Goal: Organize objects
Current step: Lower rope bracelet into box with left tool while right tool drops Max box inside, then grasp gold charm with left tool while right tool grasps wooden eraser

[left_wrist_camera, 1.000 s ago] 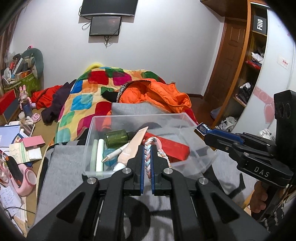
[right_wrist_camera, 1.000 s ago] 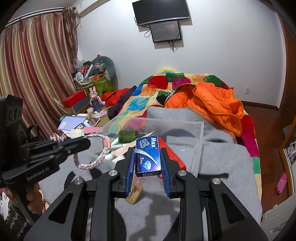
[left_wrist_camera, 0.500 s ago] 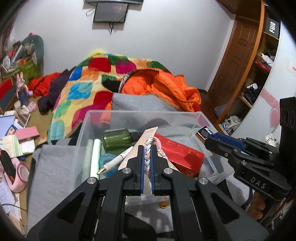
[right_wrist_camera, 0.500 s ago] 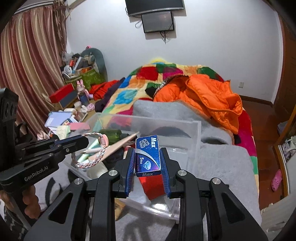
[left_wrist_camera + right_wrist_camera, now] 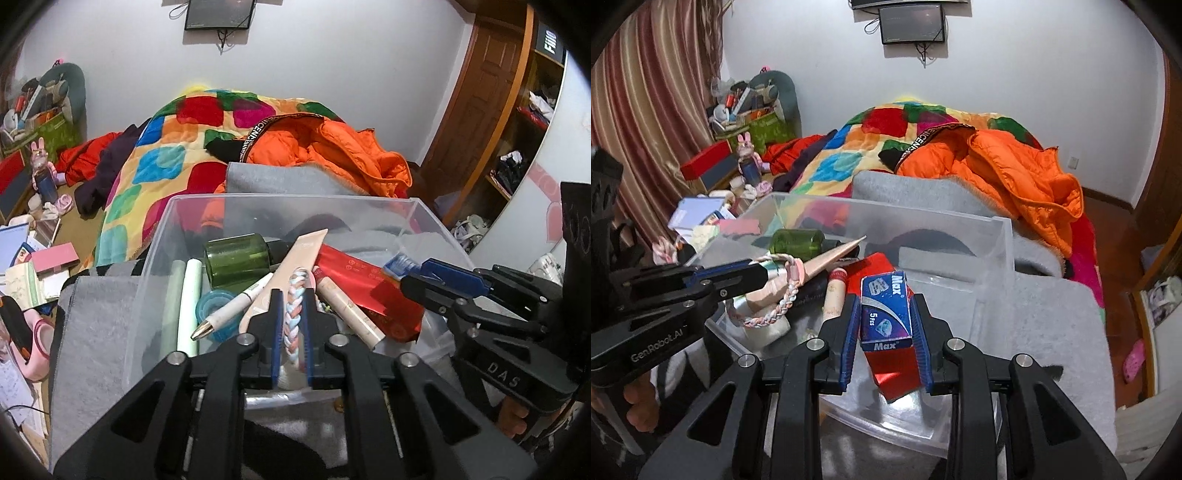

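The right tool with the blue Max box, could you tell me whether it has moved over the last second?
Yes. The right tool, holding the blue Max box, has advanced toward and over the clear bin, which now looms larger beneath it.

Orange jacket (image 5: 332,147) on patchwork quilt (image 5: 159,162)

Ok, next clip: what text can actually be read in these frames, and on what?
"Max", "5 Pcs", "Max": small blue box in the right gripper.
"GenRobot.AI": body of the left gripper, seen from the right wrist.
"DAS": body of the right gripper, seen from the left wrist.
"FIIIO", roughly: black box on the shelf.
Lettering on the orange jacket's band and print on the red pack: too small to read.
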Motion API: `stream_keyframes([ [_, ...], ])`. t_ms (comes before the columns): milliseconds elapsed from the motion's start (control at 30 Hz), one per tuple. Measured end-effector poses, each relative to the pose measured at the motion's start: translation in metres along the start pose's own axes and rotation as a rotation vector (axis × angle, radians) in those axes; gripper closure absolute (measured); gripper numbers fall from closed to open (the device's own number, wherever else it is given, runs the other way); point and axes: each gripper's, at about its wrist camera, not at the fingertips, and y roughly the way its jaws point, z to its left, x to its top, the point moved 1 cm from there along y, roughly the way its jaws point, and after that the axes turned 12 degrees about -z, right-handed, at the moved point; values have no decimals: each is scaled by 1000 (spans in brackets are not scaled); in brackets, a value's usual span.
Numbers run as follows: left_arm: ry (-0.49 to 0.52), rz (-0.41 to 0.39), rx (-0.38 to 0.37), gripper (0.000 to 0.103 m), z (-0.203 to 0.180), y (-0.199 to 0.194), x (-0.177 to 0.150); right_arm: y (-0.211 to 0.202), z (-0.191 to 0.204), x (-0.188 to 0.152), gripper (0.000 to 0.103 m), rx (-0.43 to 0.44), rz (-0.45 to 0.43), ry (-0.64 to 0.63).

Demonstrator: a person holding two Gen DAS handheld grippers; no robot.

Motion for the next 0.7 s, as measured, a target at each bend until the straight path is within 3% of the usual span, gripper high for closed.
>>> stream_keyframes([
  [67, 15, -9, 12, 78, -4, -3, 0, -3, 2, -1, 73, 6, 3, -5],
  [133, 28, -25, 23, 72, -7, -9, 0, -8, 3, -1, 68, 4, -7, -7],
  [433, 22, -96, 30, 52, -6, -46, 7, -51, 3, 1, 65, 34, -64, 27],
  [567, 7, -107, 34, 44, -1, -59, 3, -68, 10, -8, 55, 56, -71, 29],
  [700, -1, -103, 48, 39, 5, -72, -8, -74, 21, -22, 54, 66, -50, 10],
])
